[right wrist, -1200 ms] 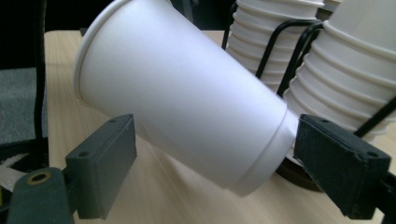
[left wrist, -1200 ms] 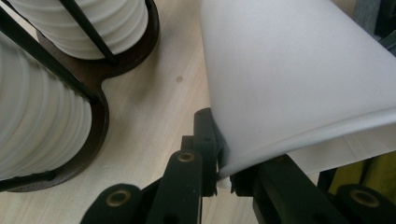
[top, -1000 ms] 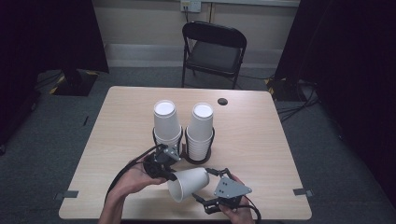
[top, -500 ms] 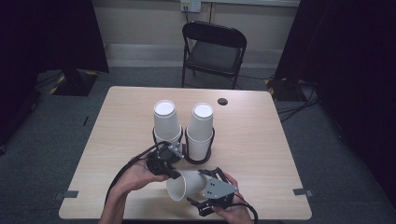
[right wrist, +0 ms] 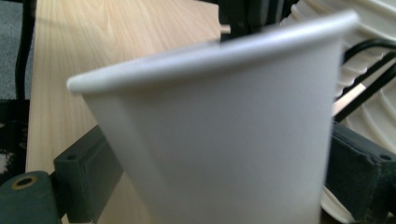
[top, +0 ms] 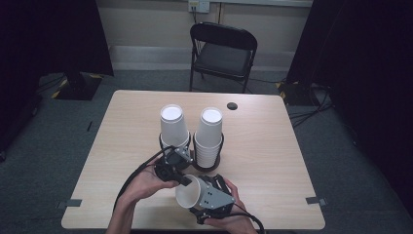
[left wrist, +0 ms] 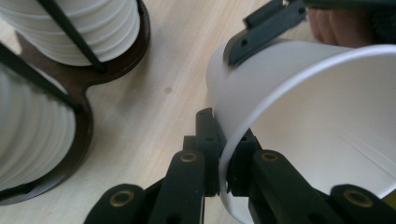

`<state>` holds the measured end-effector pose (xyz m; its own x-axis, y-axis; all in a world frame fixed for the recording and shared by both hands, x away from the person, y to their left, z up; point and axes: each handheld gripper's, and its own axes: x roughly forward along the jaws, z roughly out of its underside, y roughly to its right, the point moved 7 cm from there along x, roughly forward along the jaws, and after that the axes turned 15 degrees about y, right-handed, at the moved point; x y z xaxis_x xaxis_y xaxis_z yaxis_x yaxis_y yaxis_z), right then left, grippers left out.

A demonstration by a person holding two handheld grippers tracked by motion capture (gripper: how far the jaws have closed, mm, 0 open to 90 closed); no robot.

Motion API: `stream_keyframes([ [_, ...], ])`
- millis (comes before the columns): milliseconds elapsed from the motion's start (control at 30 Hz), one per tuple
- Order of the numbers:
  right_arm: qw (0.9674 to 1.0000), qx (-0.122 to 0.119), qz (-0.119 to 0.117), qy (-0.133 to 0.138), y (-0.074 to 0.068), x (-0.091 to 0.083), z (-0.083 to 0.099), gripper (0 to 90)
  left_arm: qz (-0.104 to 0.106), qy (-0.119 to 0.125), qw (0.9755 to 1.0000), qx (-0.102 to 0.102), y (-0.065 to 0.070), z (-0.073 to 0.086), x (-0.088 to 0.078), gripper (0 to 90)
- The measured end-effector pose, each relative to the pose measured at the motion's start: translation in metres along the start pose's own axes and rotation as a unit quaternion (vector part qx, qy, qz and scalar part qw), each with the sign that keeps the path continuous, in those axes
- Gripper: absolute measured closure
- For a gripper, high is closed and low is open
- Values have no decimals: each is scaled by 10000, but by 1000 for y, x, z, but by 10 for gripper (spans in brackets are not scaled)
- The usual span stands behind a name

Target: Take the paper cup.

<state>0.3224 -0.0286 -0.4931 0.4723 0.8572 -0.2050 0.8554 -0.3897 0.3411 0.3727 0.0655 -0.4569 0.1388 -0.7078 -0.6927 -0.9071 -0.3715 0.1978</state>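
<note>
Left tool (top: 181, 178) pinches the paper cup (top: 189, 191) rim shut; my right tool (top: 207, 191) clamps its body sideways above the counter (top: 272, 161) at 6 o'clock, I judge for steady separation.

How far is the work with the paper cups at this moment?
Done: one white paper cup is out of the two stacks in the dark holder and lies on its side above the near table edge. In hand: the right gripper clamps its wall, and the left gripper pinches its rim, one jaw inside and one outside. Left: setting this cup down; both stacks look nearly full.
</note>
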Motion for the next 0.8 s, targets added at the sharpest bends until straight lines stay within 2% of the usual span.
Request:
stream_keyframes([
  [100,10000,-33,-9,44,-1,2,-2,85,6,2,10000,0,0,-1,2,863],
  [167,9999,-21,1,101,-2,4,-4,86,52,5,10000,73,1,-2,6,863],
  [300,9999,-47,-4,154,-3,6,-7,85,39,12,10000,46,3,-3,8,866],
  [367,9997,41,26,249,-2,7,-9,85,66,98,9999,3,4,-4,10,878],
  [500,9998,-7,45,219,-2,7,-11,85,71,136,9999,-43,3,-3,10,876],
  [567,9998,17,19,216,-2,7,-11,87,76,241,9996,-127,4,-2,12,875],
  [733,9995,77,97,275,-2,7,-11,96,19,339,9994,-99,4,-2,11,843],
  [800,9994,112,104,304,-1,6,-12,96,-26,536,9985,-65,7,-3,8,835],
])
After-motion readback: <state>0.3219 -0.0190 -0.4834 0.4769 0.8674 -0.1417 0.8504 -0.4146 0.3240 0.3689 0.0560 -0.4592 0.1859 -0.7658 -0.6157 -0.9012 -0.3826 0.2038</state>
